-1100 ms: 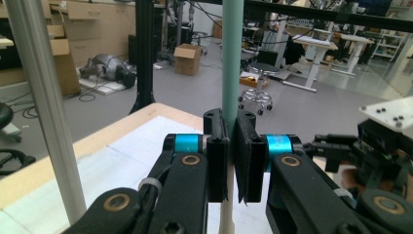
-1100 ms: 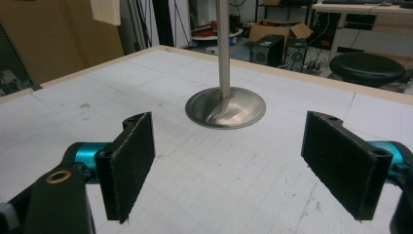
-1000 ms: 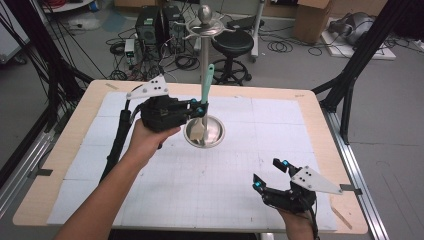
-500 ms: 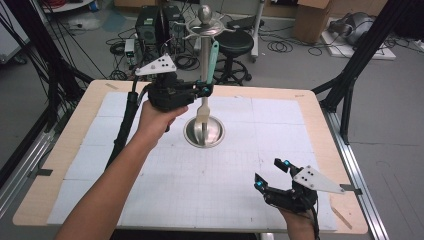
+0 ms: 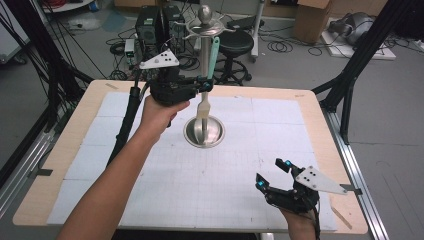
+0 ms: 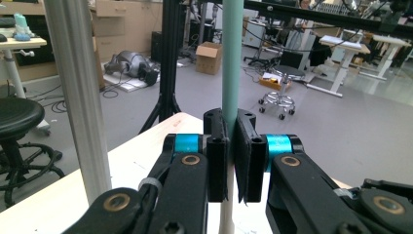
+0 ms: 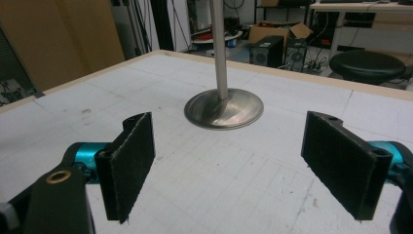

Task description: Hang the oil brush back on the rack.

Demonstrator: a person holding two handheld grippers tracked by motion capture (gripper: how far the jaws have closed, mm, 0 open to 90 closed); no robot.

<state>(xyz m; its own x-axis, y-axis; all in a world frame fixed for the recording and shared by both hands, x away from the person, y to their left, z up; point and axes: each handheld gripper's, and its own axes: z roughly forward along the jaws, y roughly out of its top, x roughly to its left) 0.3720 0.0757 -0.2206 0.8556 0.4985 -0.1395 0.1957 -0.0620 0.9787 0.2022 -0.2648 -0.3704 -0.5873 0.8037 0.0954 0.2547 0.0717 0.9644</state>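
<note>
Your left gripper (image 6: 228, 161) is matt black plastic with glossy anodised blue metal pins and brass-coloured pivot rings; its pads (image 6: 216, 156) look like dull rubber. The mint-green handled spatula (image 5: 212, 60) you hold has a smooth, matt plastic-looking handle and a pale, flat blade. The polished steel utensil stand (image 5: 204, 131) shines, its dished base mirror-bright. On your right gripper (image 7: 234, 163), the pads (image 7: 129, 158) look rough and grainy. The pale wooden table (image 5: 70, 150) carries a matt white gridded mat (image 5: 210, 190).

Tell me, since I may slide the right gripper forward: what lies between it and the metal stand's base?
Nothing: in the right gripper view, bare white gridded mat runs from the open right gripper to the stand's base.
</note>
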